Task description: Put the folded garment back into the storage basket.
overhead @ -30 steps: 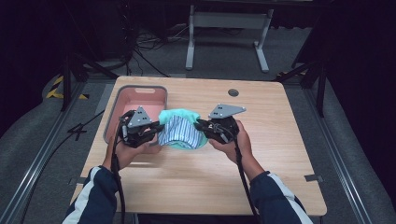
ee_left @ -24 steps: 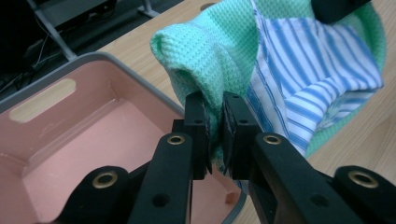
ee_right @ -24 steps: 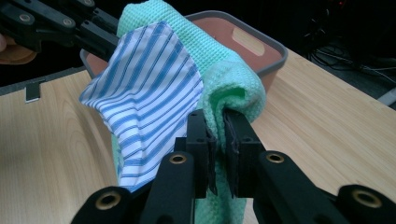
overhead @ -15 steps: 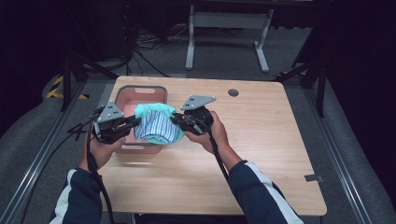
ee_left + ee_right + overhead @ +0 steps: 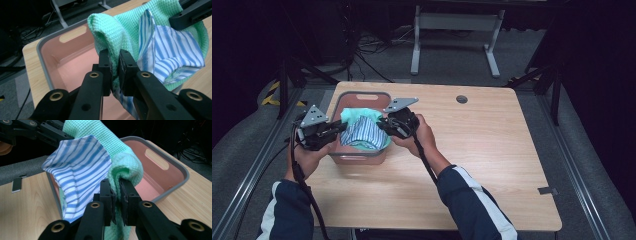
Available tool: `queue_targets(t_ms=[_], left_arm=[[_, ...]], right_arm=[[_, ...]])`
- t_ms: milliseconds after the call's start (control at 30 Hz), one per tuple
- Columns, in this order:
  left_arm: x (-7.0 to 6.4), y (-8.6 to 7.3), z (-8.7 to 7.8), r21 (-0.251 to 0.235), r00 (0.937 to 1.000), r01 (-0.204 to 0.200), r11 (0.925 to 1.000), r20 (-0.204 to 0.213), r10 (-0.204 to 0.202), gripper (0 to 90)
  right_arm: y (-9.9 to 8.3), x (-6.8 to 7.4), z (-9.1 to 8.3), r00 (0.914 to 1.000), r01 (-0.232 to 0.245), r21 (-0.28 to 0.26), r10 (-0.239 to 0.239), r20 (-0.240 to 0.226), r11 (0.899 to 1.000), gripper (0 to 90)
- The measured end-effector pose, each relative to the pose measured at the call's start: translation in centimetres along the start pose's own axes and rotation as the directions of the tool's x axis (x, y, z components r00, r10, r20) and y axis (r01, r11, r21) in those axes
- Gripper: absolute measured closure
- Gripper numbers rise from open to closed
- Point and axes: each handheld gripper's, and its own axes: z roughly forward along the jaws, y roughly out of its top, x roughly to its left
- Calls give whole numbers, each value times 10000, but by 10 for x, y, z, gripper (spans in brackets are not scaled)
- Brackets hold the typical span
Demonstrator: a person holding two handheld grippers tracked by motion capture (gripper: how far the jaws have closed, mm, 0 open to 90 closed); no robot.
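Between the left tool point(image 5: 334, 131) and right tool point(image 5: 384, 125), each clamped on one end, the cloths point(image 5: 362, 132) have been carried leftward from over the tabletop point(image 5: 492, 150) to hang above the bin point(image 5: 362, 97), so lowering and letting go likely remain.

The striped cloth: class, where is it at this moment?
In the high view, the striped cloth hangs with a green cloth over the pink bin at the table's left, held between the left gripper and right gripper.
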Motion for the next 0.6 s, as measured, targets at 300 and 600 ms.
queue_targets(t_ms=[300, 600], left_arm=[[8, -10, 9, 201, 9987, 243, 9995, -443, -234, 819], [11, -15, 19, 551, 9970, 126, 9984, -775, -83, 819]], right_arm=[[5, 6, 33, 9999, 98, 476, -96, -46, 9988, 817], [-3, -3, 53, 9994, -344, 816, 348, -40, 9961, 813]])
